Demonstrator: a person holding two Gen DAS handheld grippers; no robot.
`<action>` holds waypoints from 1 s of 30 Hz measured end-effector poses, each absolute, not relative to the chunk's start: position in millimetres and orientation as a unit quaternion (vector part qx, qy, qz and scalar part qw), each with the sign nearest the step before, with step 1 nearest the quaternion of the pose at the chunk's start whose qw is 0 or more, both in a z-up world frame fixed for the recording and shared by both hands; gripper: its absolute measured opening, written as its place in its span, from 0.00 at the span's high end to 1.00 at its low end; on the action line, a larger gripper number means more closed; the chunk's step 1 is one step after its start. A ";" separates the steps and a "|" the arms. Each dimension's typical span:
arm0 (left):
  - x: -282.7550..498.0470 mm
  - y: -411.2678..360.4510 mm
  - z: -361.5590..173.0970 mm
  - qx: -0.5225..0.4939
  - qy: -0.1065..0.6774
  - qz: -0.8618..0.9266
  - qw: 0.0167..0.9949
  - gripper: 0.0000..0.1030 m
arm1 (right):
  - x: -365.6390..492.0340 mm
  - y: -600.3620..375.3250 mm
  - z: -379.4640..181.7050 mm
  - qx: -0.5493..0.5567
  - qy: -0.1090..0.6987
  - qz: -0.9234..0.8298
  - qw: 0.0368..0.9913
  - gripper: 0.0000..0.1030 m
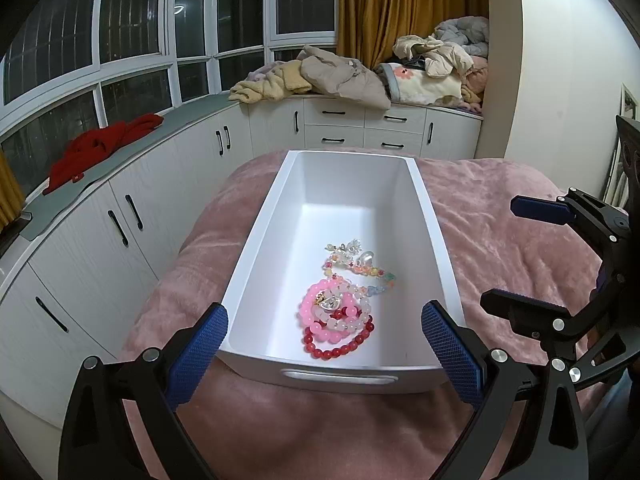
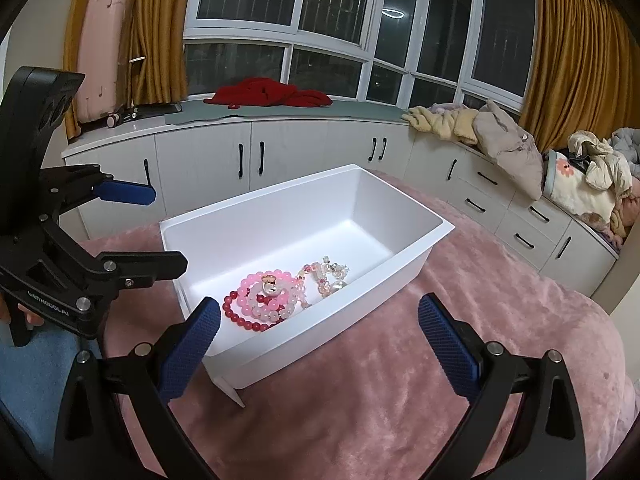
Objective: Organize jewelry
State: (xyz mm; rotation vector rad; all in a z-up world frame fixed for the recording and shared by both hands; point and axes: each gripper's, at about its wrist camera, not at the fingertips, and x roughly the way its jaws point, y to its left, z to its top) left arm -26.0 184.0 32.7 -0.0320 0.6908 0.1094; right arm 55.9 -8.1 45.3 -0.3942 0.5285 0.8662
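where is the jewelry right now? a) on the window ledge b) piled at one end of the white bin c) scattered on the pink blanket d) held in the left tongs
b: the bead bracelets lie heaped on the floor of the white bin, at the end nearest the cameras; both the left tongs and the right tongs are open and empty.
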 end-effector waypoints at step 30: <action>-23.4 181.0 28.2 -0.011 0.350 0.046 0.935 0.04 | 58.8 -9.5 39.5 -0.189 0.259 0.409 0.854 0.05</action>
